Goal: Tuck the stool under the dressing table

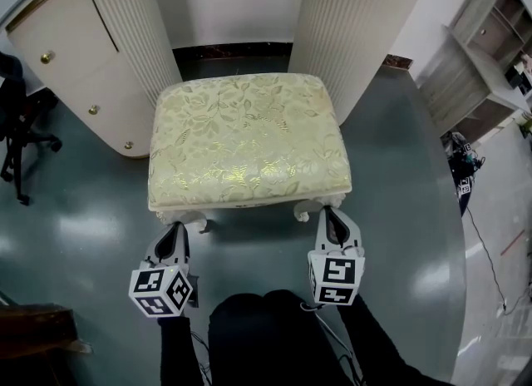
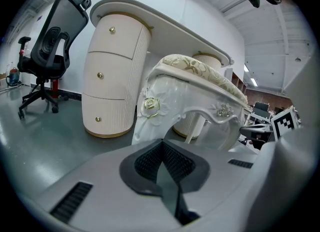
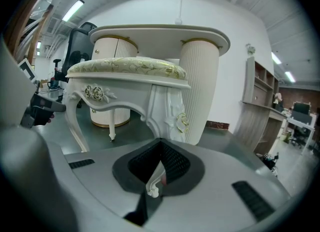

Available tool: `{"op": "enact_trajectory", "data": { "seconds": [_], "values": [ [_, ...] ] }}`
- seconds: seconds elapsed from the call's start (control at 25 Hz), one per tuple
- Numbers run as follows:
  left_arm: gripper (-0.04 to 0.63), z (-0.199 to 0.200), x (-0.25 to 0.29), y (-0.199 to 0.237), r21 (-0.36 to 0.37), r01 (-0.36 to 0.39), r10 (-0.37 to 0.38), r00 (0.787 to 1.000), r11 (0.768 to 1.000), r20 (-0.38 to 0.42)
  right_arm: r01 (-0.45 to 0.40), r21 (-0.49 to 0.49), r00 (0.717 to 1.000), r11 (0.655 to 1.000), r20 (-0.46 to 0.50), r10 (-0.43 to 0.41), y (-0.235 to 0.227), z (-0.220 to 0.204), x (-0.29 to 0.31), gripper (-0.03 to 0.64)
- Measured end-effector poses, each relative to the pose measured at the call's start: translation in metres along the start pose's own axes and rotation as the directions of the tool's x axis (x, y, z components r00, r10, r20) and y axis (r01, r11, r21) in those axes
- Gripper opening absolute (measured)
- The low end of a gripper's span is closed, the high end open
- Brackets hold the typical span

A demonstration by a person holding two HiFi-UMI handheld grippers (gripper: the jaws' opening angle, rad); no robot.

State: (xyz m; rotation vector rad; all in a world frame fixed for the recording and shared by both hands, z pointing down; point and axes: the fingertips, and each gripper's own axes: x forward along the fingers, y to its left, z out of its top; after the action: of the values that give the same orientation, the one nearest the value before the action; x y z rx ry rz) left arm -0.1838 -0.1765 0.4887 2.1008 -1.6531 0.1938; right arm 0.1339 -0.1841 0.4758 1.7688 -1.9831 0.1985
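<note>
Stool (image 1: 246,139): centre of the head view, upright on the floor (image 1: 399,210). Gold floral cushion on a white carved frame.
Stool placement: the far part of the seat lies between the two pedestals. The near edge and front legs stick out toward the lower frame.
Dressing table (image 1: 58,39): across the top of the head view. The left pedestal (image 1: 125,51) adjoins a drawer unit with brass knobs. The right pedestal (image 1: 349,27) is plain and ribbed.
Left gripper (image 1: 174,230): lower left of the head view, at the stool's front-left corner.
Left gripper state: in its own view the pads (image 2: 150,163) are drawn together at the tips. A narrow wedge behind them shows only floor, with nothing held.
Front-left leg (image 2: 150,121): directly ahead of the left jaw tips. Contact cannot be confirmed.
Right gripper (image 1: 332,212): lower right of the head view, at the stool's front-right corner.
Right gripper state: closed onto the front-right leg (image 3: 170,113). Its scrolled foot (image 3: 152,190) shows in the slot between the pads.
Office chair (image 1: 21,126): left edge of the head view, well apart from the stool.
Shelving unit (image 1: 482,68): upper right of the head view, beyond the right pedestal.
</note>
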Motion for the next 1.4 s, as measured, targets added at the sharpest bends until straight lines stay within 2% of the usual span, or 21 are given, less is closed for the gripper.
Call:
{"op": "enact_trajectory", "data": {
  "seconds": [0.4,1.4],
  "values": [
    [0.008,-0.001,0.003,0.000,-0.019,0.005,-0.004,0.999,1.000,0.044,0.002,0.001,1.000,1.000,0.030,-0.002,0.000,-0.004,0.006,0.006],
    [0.008,-0.004,0.006,-0.001,-0.017,-0.010,0.012,0.993,1.000,0.120,0.000,0.018,0.994,1.000,0.106,-0.002,-0.004,-0.005,0.021,0.006]
  ]
}}
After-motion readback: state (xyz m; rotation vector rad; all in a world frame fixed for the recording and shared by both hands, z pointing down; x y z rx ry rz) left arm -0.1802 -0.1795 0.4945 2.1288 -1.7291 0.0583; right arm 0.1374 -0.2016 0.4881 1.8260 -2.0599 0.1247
